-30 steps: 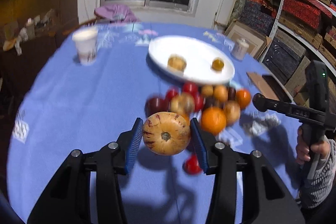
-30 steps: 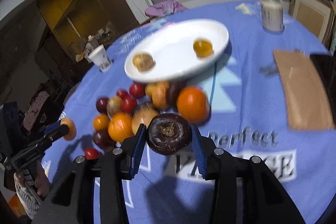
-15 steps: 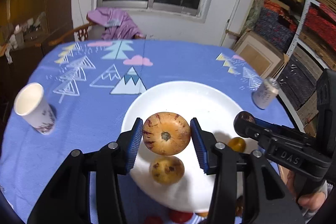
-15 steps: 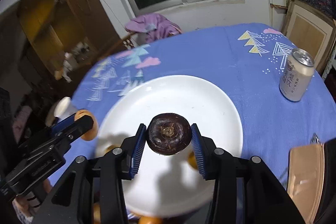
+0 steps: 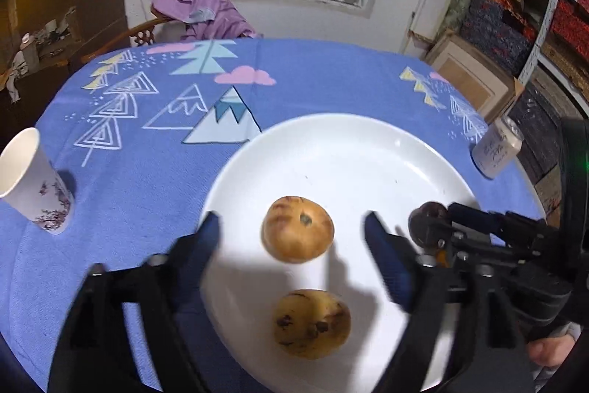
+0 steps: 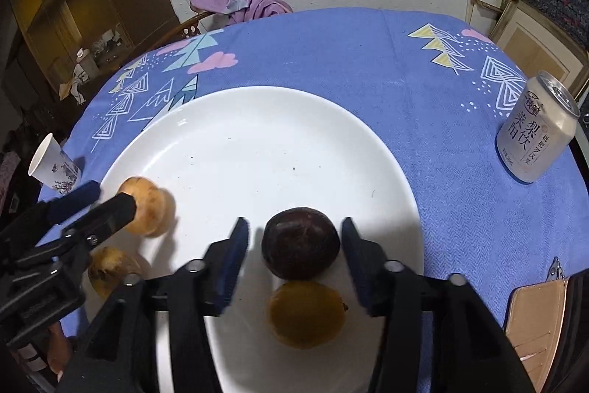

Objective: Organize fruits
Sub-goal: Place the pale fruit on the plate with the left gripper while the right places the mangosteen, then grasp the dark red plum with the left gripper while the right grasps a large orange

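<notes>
A large white plate (image 5: 342, 150) (image 6: 257, 142) lies on the blue tablecloth. My left gripper (image 5: 292, 242) is open over the plate; a tan striped round fruit (image 5: 297, 229) (image 6: 149, 207) sits between its spread fingers, touching neither. A spotted yellow fruit (image 5: 311, 323) (image 6: 106, 269) lies nearer on the plate. My right gripper (image 6: 294, 245) is open around a dark purple fruit (image 6: 301, 248) (image 5: 429, 221), with gaps on both sides. A small orange-yellow fruit (image 6: 306, 315) lies just below it on the plate.
A paper cup (image 5: 31, 183) (image 6: 53, 168) stands left of the plate. A drink can (image 5: 497, 150) (image 6: 535, 131) stands at the right. A brown flat item (image 6: 533, 319) lies at the right table edge. A chair with purple cloth (image 5: 200, 11) stands behind the table.
Both grippers opened over the plate. The tan fruit left the left fingers and the dark purple fruit left the right fingers; both now sit free between the fingers.
</notes>
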Demonstrator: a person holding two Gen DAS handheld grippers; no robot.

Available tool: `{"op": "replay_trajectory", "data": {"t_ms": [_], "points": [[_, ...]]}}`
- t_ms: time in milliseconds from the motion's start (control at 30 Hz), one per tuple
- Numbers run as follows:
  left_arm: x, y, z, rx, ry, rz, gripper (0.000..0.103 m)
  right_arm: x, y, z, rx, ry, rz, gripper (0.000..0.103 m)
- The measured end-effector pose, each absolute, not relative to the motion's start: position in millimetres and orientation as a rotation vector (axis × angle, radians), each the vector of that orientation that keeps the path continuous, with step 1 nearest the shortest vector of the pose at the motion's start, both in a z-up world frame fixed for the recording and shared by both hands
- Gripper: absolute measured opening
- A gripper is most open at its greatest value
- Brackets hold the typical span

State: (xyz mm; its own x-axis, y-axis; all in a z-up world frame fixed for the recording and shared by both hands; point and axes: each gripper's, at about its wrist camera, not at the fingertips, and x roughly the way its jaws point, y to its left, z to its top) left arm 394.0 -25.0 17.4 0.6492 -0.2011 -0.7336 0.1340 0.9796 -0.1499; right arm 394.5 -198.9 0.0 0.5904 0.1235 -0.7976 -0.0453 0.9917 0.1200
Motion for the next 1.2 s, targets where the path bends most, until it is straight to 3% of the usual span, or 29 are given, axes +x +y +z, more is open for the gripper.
{"op": "replay_trajectory", "data": {"t_ms": [133, 333, 700, 1200], "points": [[383.8, -12.7, 37.5, -0.116, 0.815, -0.188, 0.086, 376.9, -206.5, 17.9, 0.118, 0.892, 0.095, 0.069], [320.9, 18.6, 67.4, -0.137, 0.734, -0.165, 0.093, 307.4, -226.7, 43.6, 0.251, 0.812, 0.155, 0.084], [165.7, 52.6, 0.8, -0.071, 0.751, -0.151, 0.094, 184.4, -265.9, 7.1, 0.476, 0.735, 0.203, 0.091], [209.2, 40.8, -19.2, 0.036, 0.799, -0.067, 0.094, 185.5, -245.4, 2.5, 0.384, 0.75, 0.209, 0.091]]}}
